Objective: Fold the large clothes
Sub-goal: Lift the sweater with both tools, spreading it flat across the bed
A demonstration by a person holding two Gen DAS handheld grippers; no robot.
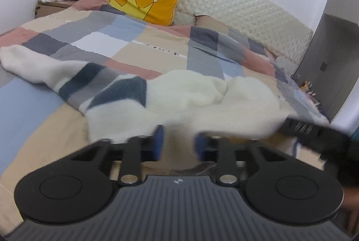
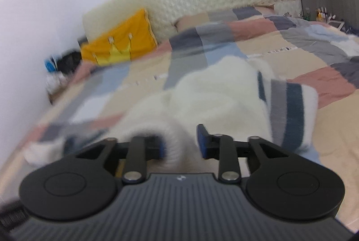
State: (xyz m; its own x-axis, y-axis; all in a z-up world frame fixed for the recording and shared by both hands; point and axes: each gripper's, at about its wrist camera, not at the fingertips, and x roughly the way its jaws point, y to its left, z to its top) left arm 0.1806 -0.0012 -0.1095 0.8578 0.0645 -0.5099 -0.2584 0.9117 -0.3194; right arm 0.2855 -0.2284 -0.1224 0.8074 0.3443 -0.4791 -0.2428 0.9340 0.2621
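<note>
Nearest our lenses are the two grippers' black linkages and blue-padded fingers. In the left wrist view, our left gripper (image 1: 178,143) has its fingers partly drawn in, with a gap between the pads; the white hem of the sweater (image 1: 190,97) sits blurred at and just beyond the tips, and we cannot tell whether the pads press on it. In the right wrist view, our right gripper (image 2: 182,143) shows a clear gap between its fingers, with a ribbed white edge of the sweater (image 2: 215,93) lying in that gap but no pad visibly pressing on it, so we read it as open around the cloth.

The sweater lies on the bed (image 1: 154,52), on the patchwork cover, well short of the yellow crown pillow (image 1: 143,2). Seen from the left, its long axis runs across us: the striped sleeve (image 1: 74,81) stretches away to the left, and the white body bunches ahead and to the right, where the other gripper's black finger enters the view. From the right view, a striped sleeve is folded up just right of the fingers.

Both hands are at the near hem; we judge the coming move turns on lifting that hem away from us, toward the pillow.
</note>
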